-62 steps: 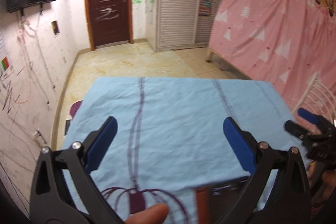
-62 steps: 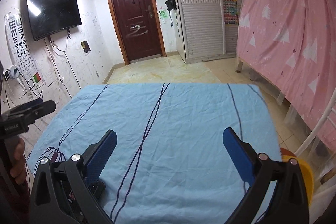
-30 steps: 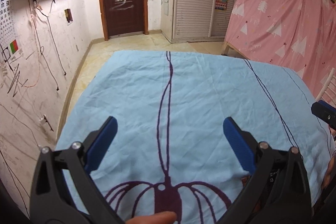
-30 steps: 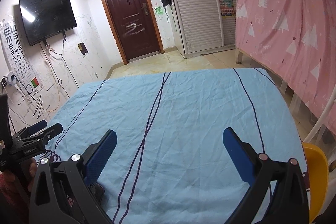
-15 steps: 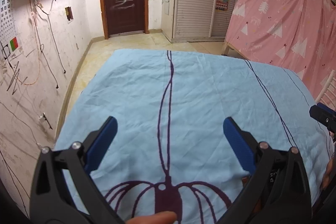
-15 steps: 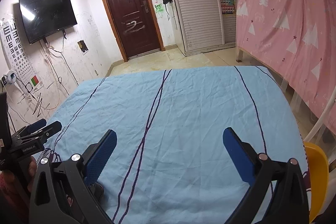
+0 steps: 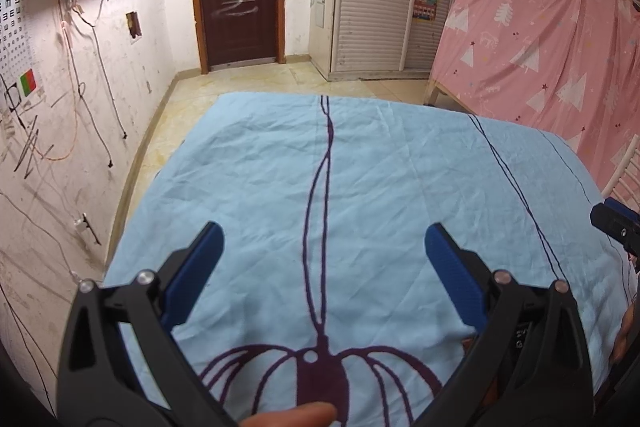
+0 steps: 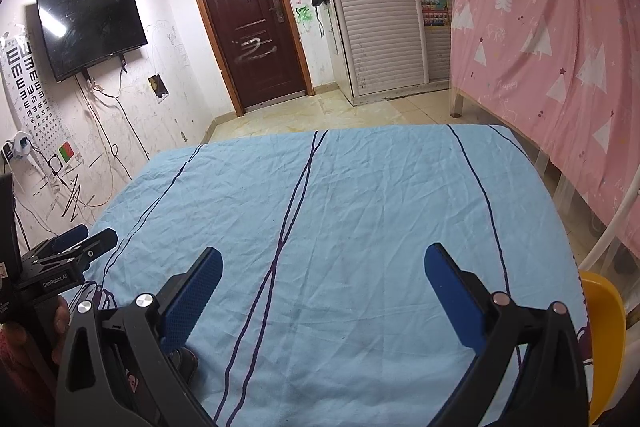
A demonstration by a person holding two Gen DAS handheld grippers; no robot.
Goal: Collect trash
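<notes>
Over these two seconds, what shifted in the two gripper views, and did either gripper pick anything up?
The left gripper swung from the cloth's right part toward its middle, so the dark purple pattern now sits centred under it. The right gripper rose and tilted slightly. Nothing was grasped or released. Both stay open and empty over the bare blue cloth.

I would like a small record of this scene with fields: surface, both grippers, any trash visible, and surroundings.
surface: blue cloth with dark line pattern, wrinkled
left gripper: open, holds nothing, above the cloth
right gripper: open, holds nothing, above the cloth
trash: none clearly visible; a dark object lies at the near edge, partly hidden, kind unclear
surroundings: door, TV on wall, pink curtain, yellow chair at right
</notes>
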